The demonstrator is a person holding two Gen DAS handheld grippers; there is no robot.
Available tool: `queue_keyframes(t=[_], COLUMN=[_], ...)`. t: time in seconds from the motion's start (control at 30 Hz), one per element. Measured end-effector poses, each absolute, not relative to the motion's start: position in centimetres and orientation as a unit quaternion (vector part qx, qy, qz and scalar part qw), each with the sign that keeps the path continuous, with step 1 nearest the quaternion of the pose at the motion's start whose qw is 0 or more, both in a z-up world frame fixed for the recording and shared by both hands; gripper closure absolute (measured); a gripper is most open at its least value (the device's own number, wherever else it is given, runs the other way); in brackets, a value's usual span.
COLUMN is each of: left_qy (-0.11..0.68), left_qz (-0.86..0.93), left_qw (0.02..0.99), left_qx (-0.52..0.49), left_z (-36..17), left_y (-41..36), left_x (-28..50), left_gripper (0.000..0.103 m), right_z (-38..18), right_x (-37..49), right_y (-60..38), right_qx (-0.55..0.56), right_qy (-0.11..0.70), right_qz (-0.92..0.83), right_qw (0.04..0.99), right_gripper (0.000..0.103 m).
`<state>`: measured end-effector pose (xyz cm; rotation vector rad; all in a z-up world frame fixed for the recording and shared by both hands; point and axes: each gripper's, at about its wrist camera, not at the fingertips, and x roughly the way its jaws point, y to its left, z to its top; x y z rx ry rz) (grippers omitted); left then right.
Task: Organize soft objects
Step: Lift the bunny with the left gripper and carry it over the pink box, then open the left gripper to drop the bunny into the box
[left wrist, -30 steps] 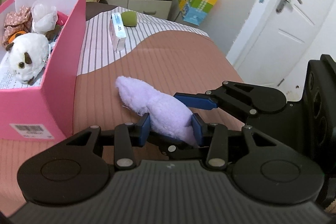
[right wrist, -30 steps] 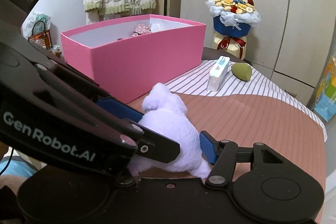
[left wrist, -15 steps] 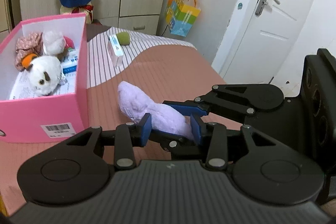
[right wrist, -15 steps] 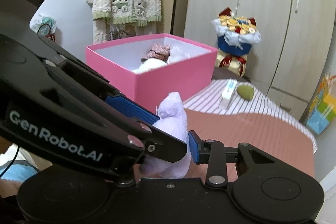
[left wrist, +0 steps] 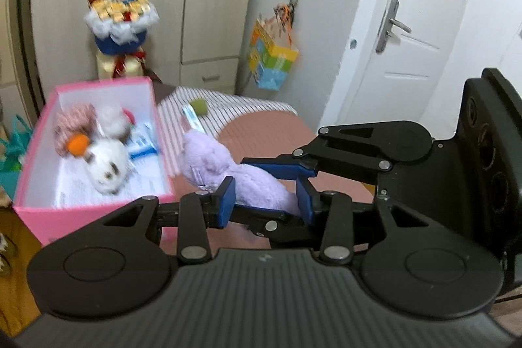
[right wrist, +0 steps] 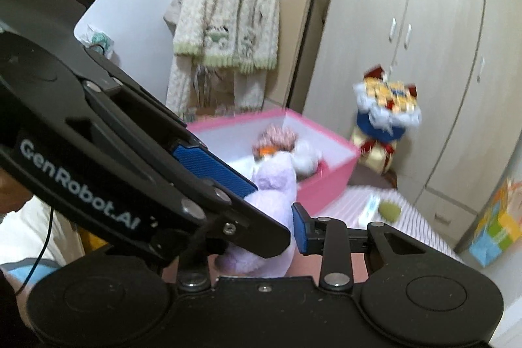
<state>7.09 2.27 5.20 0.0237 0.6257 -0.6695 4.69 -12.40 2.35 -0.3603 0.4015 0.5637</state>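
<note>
The lavender plush toy point(left wrist: 235, 172) is soft and fuzzy, a long rounded body with a blunt head end, and it sits off the bed point(left wrist: 267, 126), held in the air just beside the near right wall of the pink box point(left wrist: 153, 106). The left gripper point(left wrist: 265, 196) has its blue ribbed pads pressed into the toy's hind part from both sides, the fingers point(left wrist: 225, 196) closed on it about as wide as the squeezed fur allows. The right gripper point(left wrist: 277, 167) reaches in from the right, and in the right wrist view it point(right wrist: 277, 211) pinches the same toy point(right wrist: 277, 185), one blue pad point(right wrist: 298, 232) visibly against the plush and the other finger hidden behind the left gripper's black linkage. The box is stiff card, pink outside and white inside, rectangular and open-topped. Inside lie a white plush with brown patches point(left wrist: 106, 167), an orange ball-shaped bit point(left wrist: 77, 145) and a pinkish patterned soft item point(left wrist: 73, 123), all blurred. The bed cover is smooth brown fabric with a striped white section, where a small green rounded object point(left wrist: 199, 105) and a thin white box point(left wrist: 192, 119) lie.
</note>
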Motion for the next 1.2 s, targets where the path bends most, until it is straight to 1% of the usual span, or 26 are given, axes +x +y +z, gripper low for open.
queue_keyframes(t=[0.13,0.47,0.73,0.93,1.1,1.2], left_qy=[0.291,0.279,0.296,0.308,0.345,0.352], left_qz=[-0.301,-0.255,-0.228,-0.213,-0.221,-0.213], left_qw=[0.908,0.925,0.925,0.922,0.905,0.902], left_qx=[0.007,-0.024,-0.065,-0.093,-0.116,-0.129], left_z=[6.3,7.7,6.6,4.2,2.0,1.1], left_y=[3.7,8.1,11.1,12.7,14.0,14.5], left_x=[8.1,13.6,19.7,24.3,27.7,28.9], left_gripper=[0.064,0.065,0.065,0.066,0.066,0.066], right_z=[3.5,4.7,4.0,2.3,0.4,-0.5], right_x=[6.1,12.7,19.6,24.4,28.1,29.7], right_y=[-10.8,-7.6,-5.0,-3.6,-2.3,-1.9], right_qx=[-0.170,-0.114,-0.075,-0.053,-0.048,-0.039], right_qy=[0.180,0.175,0.217,0.244,0.291,0.315], right_qz=[0.283,0.318,0.354,0.364,0.370,0.373], right_qw=[0.927,0.925,0.907,0.897,0.881,0.872], right_gripper=[0.065,0.066,0.066,0.065,0.065,0.065])
